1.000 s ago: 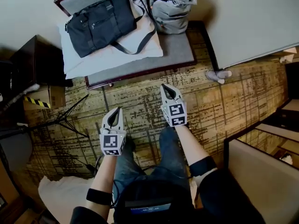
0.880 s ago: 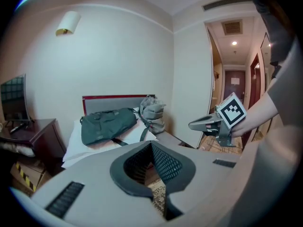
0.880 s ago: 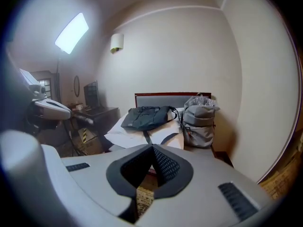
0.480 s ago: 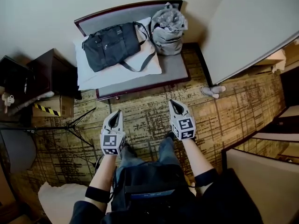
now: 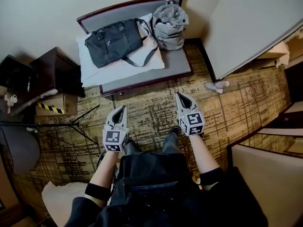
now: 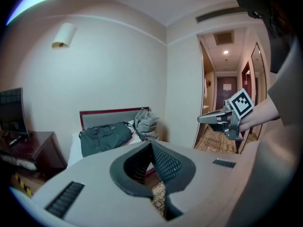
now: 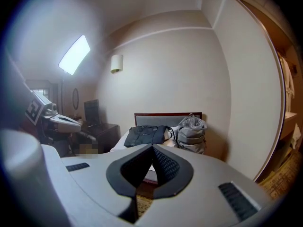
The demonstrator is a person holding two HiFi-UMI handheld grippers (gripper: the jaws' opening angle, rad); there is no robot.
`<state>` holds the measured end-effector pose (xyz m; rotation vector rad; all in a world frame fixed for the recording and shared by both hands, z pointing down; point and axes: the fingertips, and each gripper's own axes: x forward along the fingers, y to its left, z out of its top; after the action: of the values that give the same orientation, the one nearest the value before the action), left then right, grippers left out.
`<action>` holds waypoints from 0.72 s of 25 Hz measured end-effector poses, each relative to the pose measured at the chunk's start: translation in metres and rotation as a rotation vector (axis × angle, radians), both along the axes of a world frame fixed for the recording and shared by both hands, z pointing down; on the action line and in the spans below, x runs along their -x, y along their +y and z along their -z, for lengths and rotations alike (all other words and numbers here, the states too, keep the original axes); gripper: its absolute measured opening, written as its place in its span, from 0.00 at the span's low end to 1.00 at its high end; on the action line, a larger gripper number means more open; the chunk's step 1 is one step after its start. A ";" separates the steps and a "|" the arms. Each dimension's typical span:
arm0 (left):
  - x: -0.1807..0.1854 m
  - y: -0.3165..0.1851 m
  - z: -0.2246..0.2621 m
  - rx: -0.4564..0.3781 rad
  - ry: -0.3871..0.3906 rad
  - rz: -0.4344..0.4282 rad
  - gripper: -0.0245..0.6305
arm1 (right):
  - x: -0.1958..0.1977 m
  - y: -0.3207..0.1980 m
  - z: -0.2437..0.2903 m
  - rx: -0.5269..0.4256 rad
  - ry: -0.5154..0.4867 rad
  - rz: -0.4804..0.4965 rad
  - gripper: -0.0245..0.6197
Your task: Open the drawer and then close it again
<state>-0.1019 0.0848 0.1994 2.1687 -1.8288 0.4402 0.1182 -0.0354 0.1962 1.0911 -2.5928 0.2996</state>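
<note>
**Step in hand:** approach. The drawer is not yet opened or touched.

**Gripper state:**
- The left hand-held gripper (image 5: 121,109) is clenched on nothing, with its jaws pressed together. It is held over the patterned carpet (image 5: 151,115) at lower centre-left of the head view.
- The right hand-held gripper (image 5: 180,97) is also clenched and empty, at centre-right.

**Location of the drawer:** no drawer front can be made out in any view. The dark wooden cabinet (image 5: 57,72) at the left edge of the head view is the probable carrier. It stands well apart from both grippers.

**Next move calls for:** turn toward the cabinet, find the drawer pull, then release one pair of jaws before closing on it.

**Writing:**
- The marker cubes carry black-and-white square patterns only.
- The cardboard box (image 5: 59,100) just beside the cabinet bears yellow-and-black striped tape (image 5: 50,109).
- No brand is legible on the duffel bag (image 5: 116,41) or the grey backpack (image 5: 169,22), both on the padded bench (image 5: 176,66) at top centre
</note>
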 end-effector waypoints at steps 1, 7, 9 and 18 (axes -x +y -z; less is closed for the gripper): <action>-0.002 0.000 0.002 0.001 0.001 -0.004 0.04 | -0.002 0.001 -0.001 0.005 0.000 -0.004 0.04; -0.002 -0.002 0.012 -0.007 -0.006 0.003 0.04 | -0.005 0.001 0.001 0.008 0.008 -0.009 0.04; -0.006 -0.003 0.015 -0.019 0.019 -0.003 0.04 | -0.005 0.000 0.001 0.009 0.007 -0.010 0.04; -0.004 0.006 0.013 -0.021 0.012 0.006 0.04 | -0.013 0.010 -0.006 0.024 0.005 -0.032 0.04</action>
<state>-0.0977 0.0909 0.1863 2.1744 -1.8414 0.4077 0.1308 -0.0250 0.2023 1.1241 -2.5632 0.3340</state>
